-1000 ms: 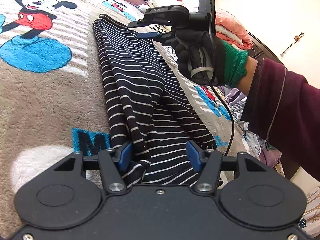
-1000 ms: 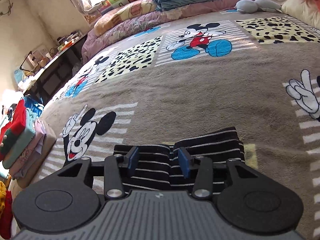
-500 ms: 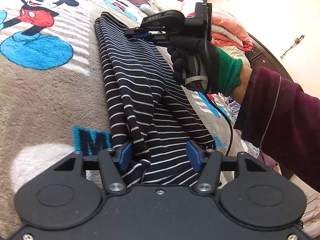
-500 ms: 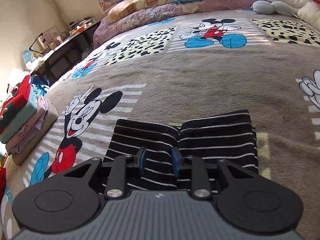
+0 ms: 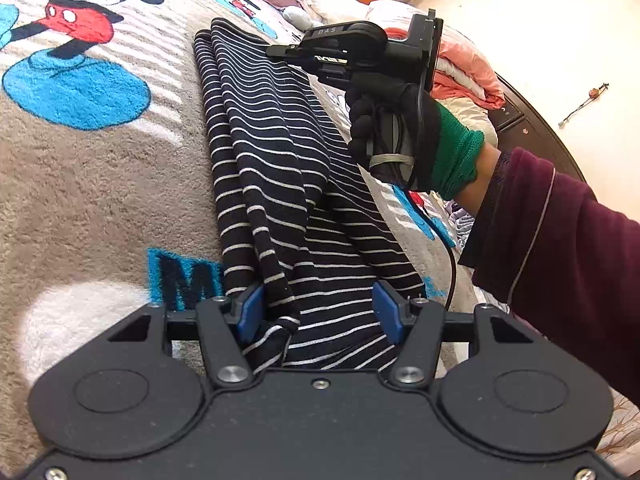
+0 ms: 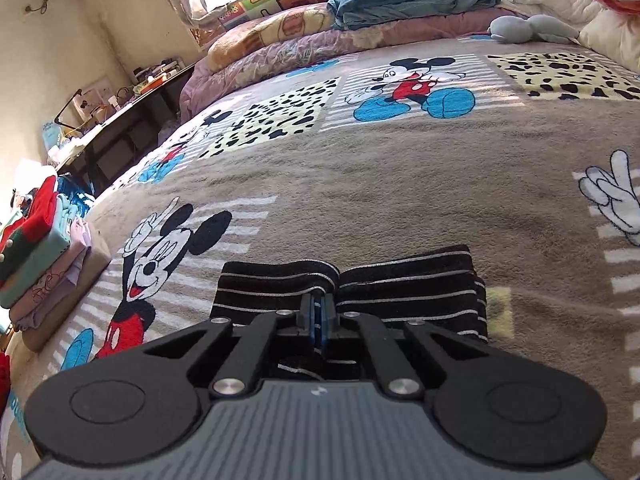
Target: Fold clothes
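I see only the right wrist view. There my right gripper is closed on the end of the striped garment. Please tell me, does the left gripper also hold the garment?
Observer: Not that I can see. In the left wrist view the left gripper stands open, with the striped garment lying between its fingers.
Operator: How does the garment lie between the two grippers?
Observer: As one long narrow band on the blanket, from the left gripper up to the right gripper, with a loose ridge along its left side.
Operator: Does anything lie across it?
Observer: Nothing. A cable hangs from the gloved hand, but beside the garment's right edge.
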Demonstrator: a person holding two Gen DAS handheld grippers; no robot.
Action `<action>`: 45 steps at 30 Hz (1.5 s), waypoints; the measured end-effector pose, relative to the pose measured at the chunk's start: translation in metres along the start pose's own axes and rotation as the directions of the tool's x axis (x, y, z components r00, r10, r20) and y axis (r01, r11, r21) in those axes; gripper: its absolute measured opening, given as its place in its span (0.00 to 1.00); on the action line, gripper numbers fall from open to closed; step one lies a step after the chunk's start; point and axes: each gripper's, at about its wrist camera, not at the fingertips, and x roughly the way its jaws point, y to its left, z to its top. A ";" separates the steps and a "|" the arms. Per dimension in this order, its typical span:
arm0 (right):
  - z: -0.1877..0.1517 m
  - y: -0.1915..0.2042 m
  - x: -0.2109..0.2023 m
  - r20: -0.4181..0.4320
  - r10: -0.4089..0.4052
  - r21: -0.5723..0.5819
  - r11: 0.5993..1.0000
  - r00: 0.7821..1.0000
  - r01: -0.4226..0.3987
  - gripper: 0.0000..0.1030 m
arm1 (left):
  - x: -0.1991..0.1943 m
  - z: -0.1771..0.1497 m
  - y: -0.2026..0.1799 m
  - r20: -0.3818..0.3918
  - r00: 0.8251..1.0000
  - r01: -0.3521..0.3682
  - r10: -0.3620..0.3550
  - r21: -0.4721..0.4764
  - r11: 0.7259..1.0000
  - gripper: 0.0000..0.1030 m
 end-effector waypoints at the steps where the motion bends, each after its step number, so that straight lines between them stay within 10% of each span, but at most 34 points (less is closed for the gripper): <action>1: -0.001 -0.001 0.000 0.010 0.010 0.011 1.000 1.000 -0.010 0.04 | -0.001 0.000 0.002 0.003 1.000 0.013 -0.013 -0.021 1.000 0.55; 8: -0.007 0.001 0.007 -0.003 -0.063 -0.016 0.998 0.998 0.063 0.16 | -0.020 0.000 0.007 0.082 0.996 0.038 -0.033 -0.068 0.997 0.55; 13: -0.010 0.017 -0.050 0.098 0.000 -0.082 0.997 0.995 0.008 0.18 | -0.033 -0.002 -0.010 0.226 0.972 -0.083 0.071 0.041 0.996 0.55; 18: -0.045 0.032 -0.094 0.049 0.016 -0.168 0.986 0.999 -0.008 0.20 | -0.011 0.005 -0.004 0.187 0.968 -0.173 0.167 0.019 0.985 0.48; 21: -0.067 0.021 -0.098 0.023 0.010 -0.066 0.998 1.000 -0.009 0.39 | -0.005 0.005 -0.001 0.183 0.972 -0.149 0.148 -0.008 0.989 0.33; 25: -0.087 0.002 -0.088 -0.001 0.025 0.058 0.998 1.000 -0.025 0.34 | 0.005 0.006 0.005 0.174 0.970 -0.160 0.167 -0.053 0.986 0.10; 27: -0.094 0.003 -0.081 -0.025 -0.025 0.041 0.999 0.999 0.026 0.08 | 0.004 0.007 0.018 0.174 0.974 -0.123 0.146 -0.140 0.982 0.08; 37: -0.098 0.017 -0.106 0.025 -0.122 -0.070 0.990 0.992 0.123 0.15 | -0.009 0.008 0.012 0.180 0.978 -0.085 0.109 -0.135 0.987 0.08; 40: -0.098 0.035 -0.118 0.072 -0.047 -0.180 0.982 0.996 0.059 0.16 | -0.020 0.008 0.001 0.233 0.961 -0.134 0.147 -0.069 0.989 0.09; 45: -0.106 0.048 -0.099 -0.066 -0.151 -0.295 0.947 0.986 0.125 0.16 | -0.023 0.006 -0.031 0.383 0.913 -0.204 0.141 0.128 0.971 0.09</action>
